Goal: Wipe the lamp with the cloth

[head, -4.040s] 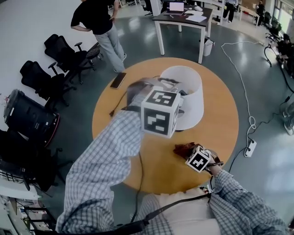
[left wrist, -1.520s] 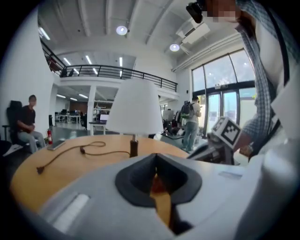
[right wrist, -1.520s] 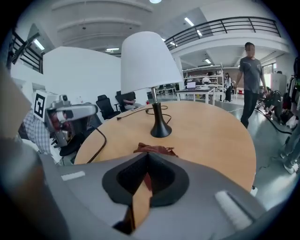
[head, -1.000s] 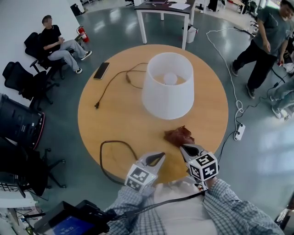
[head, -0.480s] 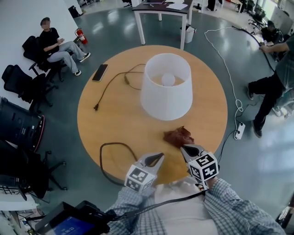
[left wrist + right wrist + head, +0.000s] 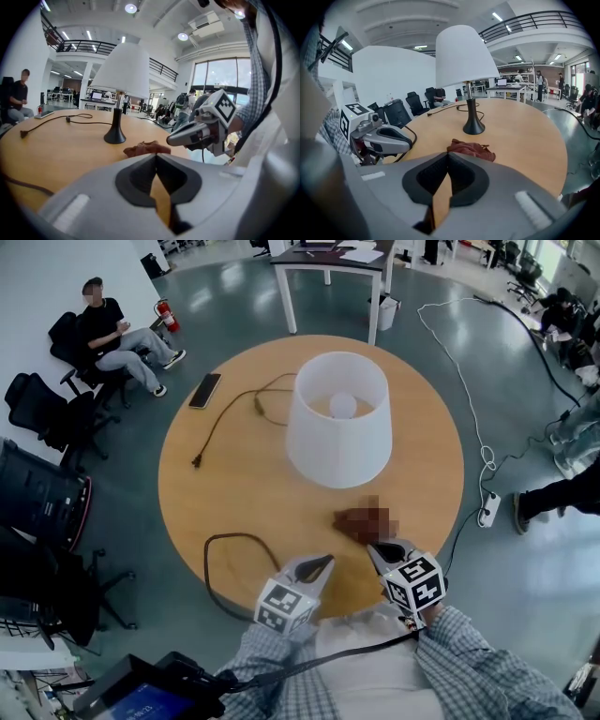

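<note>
The lamp (image 6: 339, 418), with a white shade and a black base (image 6: 115, 136), stands on the round wooden table (image 6: 234, 484). A reddish-brown cloth (image 6: 356, 521) lies crumpled on the table in front of it, also seen in the left gripper view (image 6: 146, 148) and the right gripper view (image 6: 471, 148). My left gripper (image 6: 326, 561) is shut and empty at the table's near edge, left of the cloth. My right gripper (image 6: 377, 547) is also shut and empty, its tips just short of the cloth. Each gripper shows in the other's view, the right gripper (image 6: 187, 136) and the left gripper (image 6: 386, 136).
A black cable (image 6: 230, 549) loops on the table near my left gripper. The lamp's cord and plug (image 6: 225, 418) run left, and a phone (image 6: 204, 388) lies at the far left rim. A seated person (image 6: 117, 329), office chairs (image 6: 42, 399) and a floor power strip (image 6: 487, 512) surround the table.
Four seconds ago my left gripper was raised at the lampshade; now it rests low at the near edge. Over the last second both grippers stayed still, while a person on the right walked away.
</note>
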